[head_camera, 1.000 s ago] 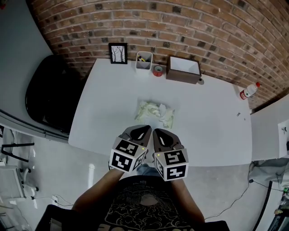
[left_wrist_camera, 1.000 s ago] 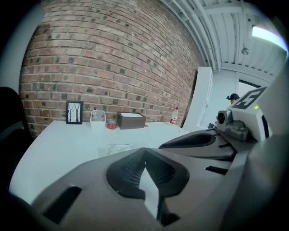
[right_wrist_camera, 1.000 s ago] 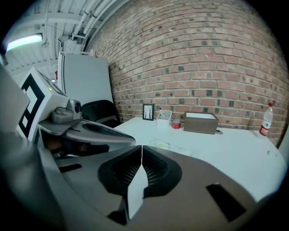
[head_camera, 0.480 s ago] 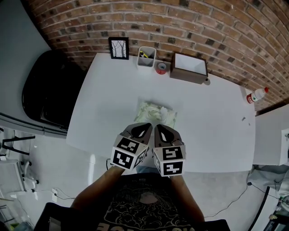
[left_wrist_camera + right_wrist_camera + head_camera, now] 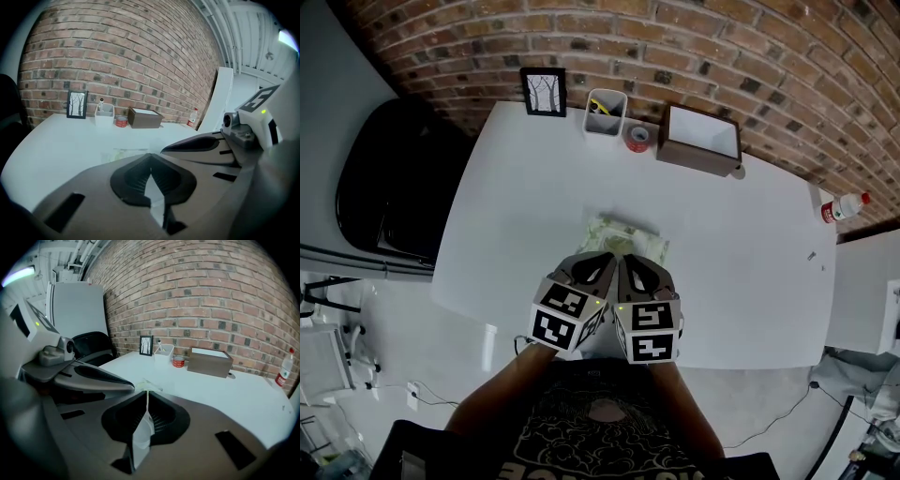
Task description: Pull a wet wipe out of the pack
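L gripper point(image 5: 602, 260): at the near edge of the table point(image 5: 516, 206), jaws shut tip to tip. In the left gripper view point(image 5: 150, 155) only pale table shows through the slit behind the tips.
R gripper point(image 5: 628, 262): right beside the L one, their sides touching or nearly so. Jaws pressed together point(image 5: 147, 393), gripping nothing I can see.
Wipe pack point(image 5: 625, 242): flat on the table just ahead of both sets of tips, apart from them. Pale green-white wrapper, crinkled; prob. printed, but too blurred to read. Faint in the left gripper view point(image 5: 123, 153), and just past the tips in the right gripper view point(image 5: 146, 382).
Back row, along the brick wall point(image 5: 750, 56): picture frame point(image 5: 543, 92) w/ bare-tree drawing, white pen cup point(image 5: 606, 113), red tape roll point(image 5: 637, 138), brown box point(image 5: 701, 141).
Bottle point(image 5: 845, 206): far right, lying down, red label and cap, text too small to read.
Chair point(image 5: 389, 192): black, left of the table.
Cubes: black-and-white square markers, no words.
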`<state>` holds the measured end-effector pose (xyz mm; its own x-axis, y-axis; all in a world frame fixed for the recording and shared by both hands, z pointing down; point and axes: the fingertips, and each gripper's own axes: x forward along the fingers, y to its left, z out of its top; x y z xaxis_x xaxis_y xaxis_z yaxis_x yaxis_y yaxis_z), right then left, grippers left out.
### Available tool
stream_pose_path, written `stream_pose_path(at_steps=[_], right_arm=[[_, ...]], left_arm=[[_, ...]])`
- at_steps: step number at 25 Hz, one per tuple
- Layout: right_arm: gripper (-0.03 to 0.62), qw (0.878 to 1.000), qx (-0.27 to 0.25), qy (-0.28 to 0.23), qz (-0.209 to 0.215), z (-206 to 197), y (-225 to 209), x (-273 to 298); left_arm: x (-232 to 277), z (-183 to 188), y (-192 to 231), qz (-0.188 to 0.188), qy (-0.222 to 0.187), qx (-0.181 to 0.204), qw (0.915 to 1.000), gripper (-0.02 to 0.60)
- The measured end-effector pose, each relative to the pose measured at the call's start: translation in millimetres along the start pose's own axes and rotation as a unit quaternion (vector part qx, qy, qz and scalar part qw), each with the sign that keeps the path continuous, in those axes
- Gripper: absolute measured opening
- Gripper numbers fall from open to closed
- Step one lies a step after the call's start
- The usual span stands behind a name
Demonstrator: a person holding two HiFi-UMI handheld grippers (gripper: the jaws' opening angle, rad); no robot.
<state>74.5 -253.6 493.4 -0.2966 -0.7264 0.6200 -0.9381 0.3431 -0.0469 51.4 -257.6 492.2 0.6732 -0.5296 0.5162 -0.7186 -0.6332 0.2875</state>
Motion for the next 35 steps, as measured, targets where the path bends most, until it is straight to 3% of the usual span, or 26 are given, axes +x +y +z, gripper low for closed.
stream_pose_path(at_steps=[17, 21, 35], right_arm=[[0.023, 0.999, 0.01, 0.035, 0.003, -13.3, -15.3, 27.3], [0.071, 0.999, 0.021, 0.042, 0.012, -15.2, -13.9, 31.0], [0.048, 0.994, 0.085, 0.047, 0.046, -19.8, -19.9, 34.4]], left_arm=[[16.1, -4.8, 18.3, 0.003, 0.015, -0.008, 0.9999, 0.012], [17.6, -4.1, 20.4, 0.002, 0.014, -0.01, 0.9999, 0.012], [23.9, -6.3, 18.4, 0.001, 0.02, -0.012, 0.9997, 0.012]])
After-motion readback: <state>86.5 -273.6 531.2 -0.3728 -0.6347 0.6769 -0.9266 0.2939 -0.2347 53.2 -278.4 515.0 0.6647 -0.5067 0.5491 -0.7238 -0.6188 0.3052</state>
